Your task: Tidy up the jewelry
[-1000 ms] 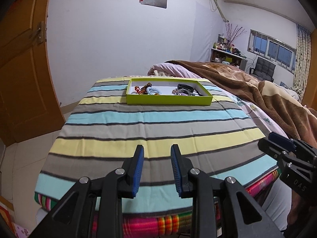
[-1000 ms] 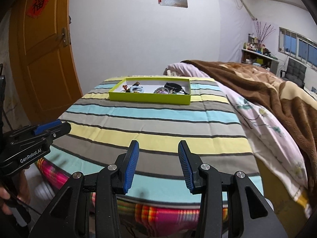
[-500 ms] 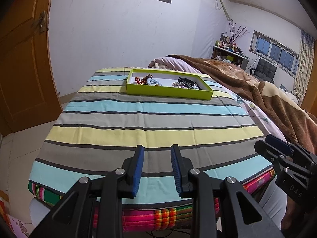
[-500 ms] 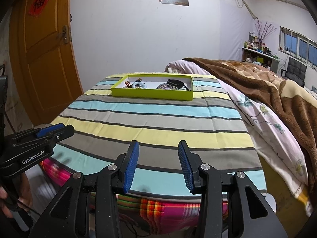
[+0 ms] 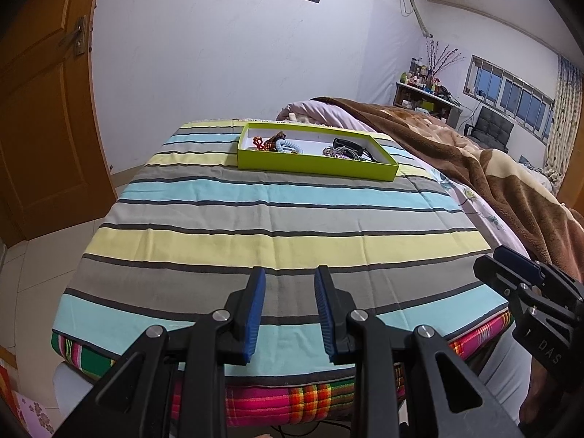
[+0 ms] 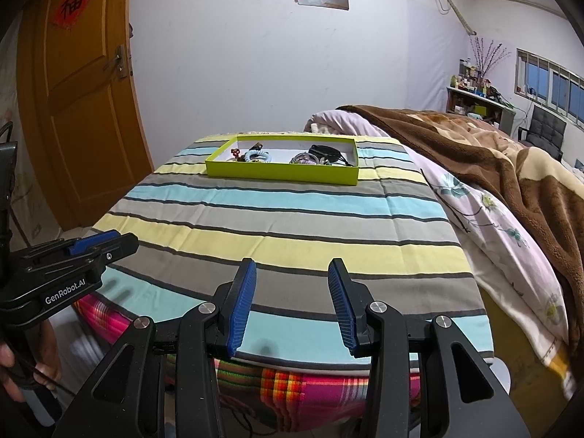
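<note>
Item: lime-green tray (image 5: pixel 314 166) at the far end of the striped cloth (image 5: pixel 277 219), holding all visible jewelry: a red-and-blue cluster (image 5: pixel 277 144) toward its left, a dark tangle (image 5: pixel 350 149) toward its right. Left gripper (image 5: pixel 290 310) and right gripper (image 6: pixel 292 306) hover over the near edge, jaws parted, empty, well apart from the tray. This fits either sorting ahead or sorting finished; which, I cannot tell.

Inside the green tray (image 5: pixel 314 165) the jewelry (image 6: pixel 284 156) is too small to sort piece by piece, perhaps 2 tangled clusters, while the tray's near wall hides their lower parts and the picture's edge cuts off the shelf clutter (image 6: pixel 474 76).
</note>
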Tool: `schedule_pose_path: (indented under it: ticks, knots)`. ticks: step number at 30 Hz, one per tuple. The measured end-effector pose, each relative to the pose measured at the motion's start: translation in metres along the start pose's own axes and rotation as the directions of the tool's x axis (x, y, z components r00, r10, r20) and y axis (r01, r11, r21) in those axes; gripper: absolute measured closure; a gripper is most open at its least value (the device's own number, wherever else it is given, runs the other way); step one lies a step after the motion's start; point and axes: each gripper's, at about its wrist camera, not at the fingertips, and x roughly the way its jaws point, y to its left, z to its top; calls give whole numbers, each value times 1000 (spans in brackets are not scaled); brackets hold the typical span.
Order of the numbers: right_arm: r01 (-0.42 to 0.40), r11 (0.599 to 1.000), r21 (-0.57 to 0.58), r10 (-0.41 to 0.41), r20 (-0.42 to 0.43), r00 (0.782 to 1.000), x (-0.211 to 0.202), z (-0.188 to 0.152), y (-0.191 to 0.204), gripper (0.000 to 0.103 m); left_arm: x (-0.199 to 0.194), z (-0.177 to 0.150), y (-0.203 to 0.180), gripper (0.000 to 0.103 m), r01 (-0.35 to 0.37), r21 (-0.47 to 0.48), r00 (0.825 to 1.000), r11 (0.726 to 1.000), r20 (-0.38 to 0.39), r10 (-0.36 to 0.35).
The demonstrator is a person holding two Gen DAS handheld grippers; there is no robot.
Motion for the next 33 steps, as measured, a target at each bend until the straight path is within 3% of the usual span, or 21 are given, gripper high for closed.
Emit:
schedule_pose_path:
  ticks: [33]
  knots:
    - [0, 1000, 2, 0, -6, 1000, 2, 1, -1, 61, 1, 0, -1, 74, -3, 11, 1000, 1000, -7, 3]
